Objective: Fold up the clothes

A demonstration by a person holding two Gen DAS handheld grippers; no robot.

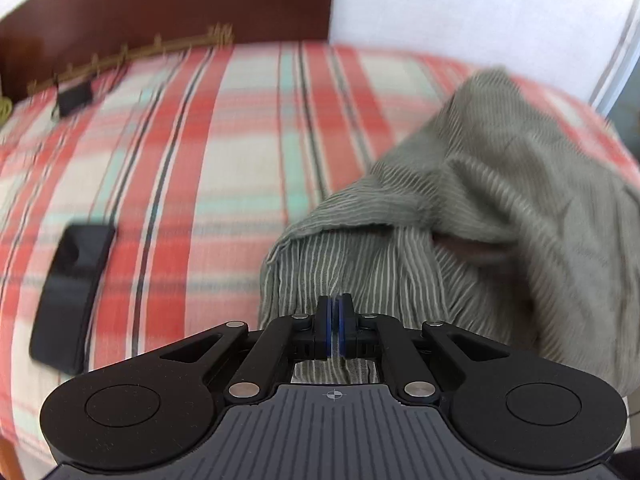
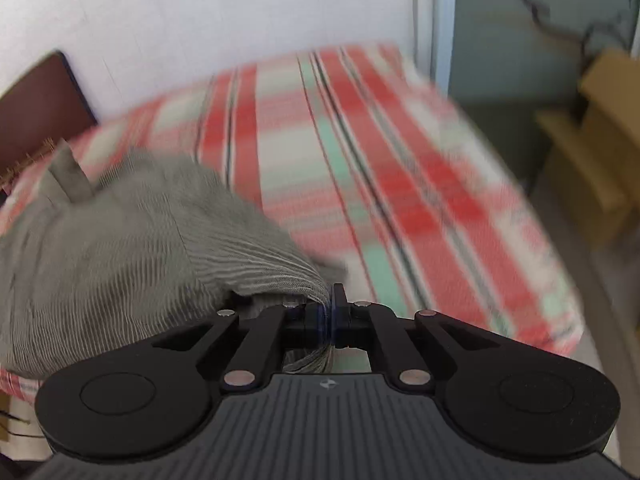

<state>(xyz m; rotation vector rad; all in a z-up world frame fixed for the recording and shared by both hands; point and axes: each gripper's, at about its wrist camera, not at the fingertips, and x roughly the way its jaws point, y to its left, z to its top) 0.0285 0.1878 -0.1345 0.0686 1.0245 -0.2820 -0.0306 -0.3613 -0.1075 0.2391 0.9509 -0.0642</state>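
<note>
Both hand-held grippers are clamping the same garment. The left hand-held gripper (image 1: pixel 335 312) is pinching the grey-green striped shirt (image 1: pixel 480 208) with its jaws fully together on a thin flat edge, cloth showing between the blue pads. The right hand-held gripper (image 2: pixel 330 312) is nipping a bunched fan of the same fabric, pleats converging into the pads.

The shirt is lying in a loose heap on the plaid bed cover (image 1: pixel 200 152), bulk sitting between the two grips, one fold hanging open like a pocket. The right wrist view is smearing a lot, so that side looks to be travelling.

My read: this is the spread-out step before any fold.

How I'd do it well:
- Be pulling the two grips apart evenly, low over the bed, until the edge between them is going taut, not stretched.
- The right side is holding several layers bunched; that will likely give a twisted corner. Worth regripping on a single edge if the cloth is not opening flat.
- Be keeping the heap dragging on the cover so it unrolls rather than swings.
- Watching the black phone-like slab (image 1: pixel 70 296) on the left; the cloth should be landing clear of it.
</note>
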